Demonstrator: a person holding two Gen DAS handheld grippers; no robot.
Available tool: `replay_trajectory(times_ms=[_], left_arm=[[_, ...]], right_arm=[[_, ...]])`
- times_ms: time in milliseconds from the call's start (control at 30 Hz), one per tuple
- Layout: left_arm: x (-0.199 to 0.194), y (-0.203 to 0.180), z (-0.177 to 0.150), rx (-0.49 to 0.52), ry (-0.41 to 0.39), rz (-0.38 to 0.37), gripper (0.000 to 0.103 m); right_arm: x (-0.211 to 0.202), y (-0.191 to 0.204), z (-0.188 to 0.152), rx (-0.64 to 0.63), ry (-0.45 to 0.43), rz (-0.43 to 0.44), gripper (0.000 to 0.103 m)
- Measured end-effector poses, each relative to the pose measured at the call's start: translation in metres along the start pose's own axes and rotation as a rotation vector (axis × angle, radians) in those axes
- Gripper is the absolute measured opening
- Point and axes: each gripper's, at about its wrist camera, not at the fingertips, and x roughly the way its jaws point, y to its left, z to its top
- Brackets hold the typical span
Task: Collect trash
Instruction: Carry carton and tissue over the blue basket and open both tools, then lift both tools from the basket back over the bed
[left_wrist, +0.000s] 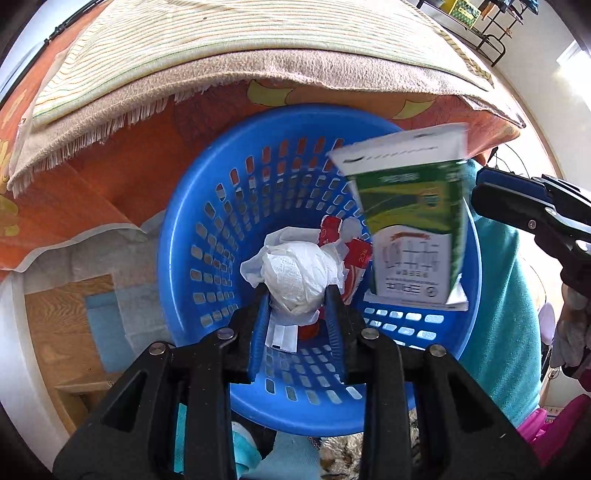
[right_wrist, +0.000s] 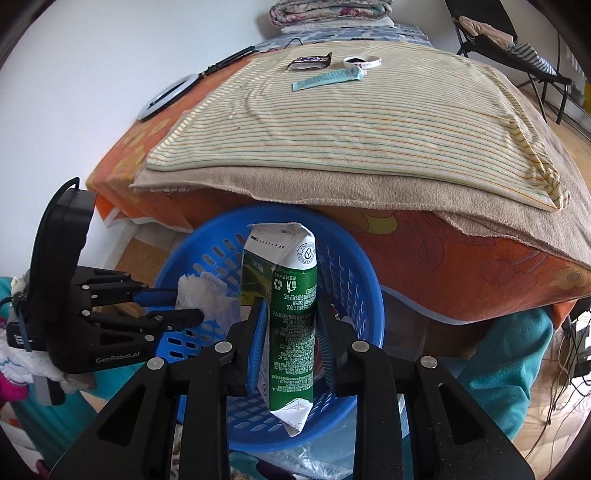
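A blue perforated basket (left_wrist: 177, 236) (right_wrist: 177, 254) stands on the floor against the bed. My left gripper (left_wrist: 297, 295) (right_wrist: 188, 306) points down into it, shut on a crumpled white tissue wad (left_wrist: 295, 273) (right_wrist: 210, 299). My right gripper (right_wrist: 291, 317) (left_wrist: 480, 192) hangs over the basket's right side, shut on an upright green and white drink carton (right_wrist: 291, 314) (left_wrist: 413, 221). Red and white wrappers (left_wrist: 354, 254) and a white paper strip (left_wrist: 284, 334) lie on the basket's bottom.
On the bed's striped cloth (right_wrist: 369, 129) lie a dark snack wrapper (right_wrist: 310, 61), a teal sachet (right_wrist: 328, 79) and a white ring (right_wrist: 362, 62). A ring lamp (right_wrist: 166, 98) rests at its left edge. Teal fabric (right_wrist: 498, 369) sits right of the basket, and a chair (right_wrist: 498, 26) stands behind.
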Motion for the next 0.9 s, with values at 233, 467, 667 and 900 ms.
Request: replay_trajectory(times_ms=[233, 467, 667, 900], left_arm=[[0.003, -0.001, 0.000, 0.001, 0.006, 0.014, 0.057], [0.005, -0.001, 0.000, -0.003, 0.014, 0.019, 0.063], [0.003, 0.003, 0.001, -0.014, 0.007, 0.022, 0.063], [0.001, 0.004, 0.004, -0.026, 0.006, 0.014, 0.063]], right_arm=[[0.006, -0.001, -0.002, 0.006, 0.039, -0.014, 0.027], [0.012, -0.003, -0.003, 0.024, 0.067, -0.026, 0.054], [0.014, -0.001, -0.002, 0.014, 0.083, -0.039, 0.060], [0.012, 0.000, 0.002, 0.006, 0.074, -0.061, 0.068]])
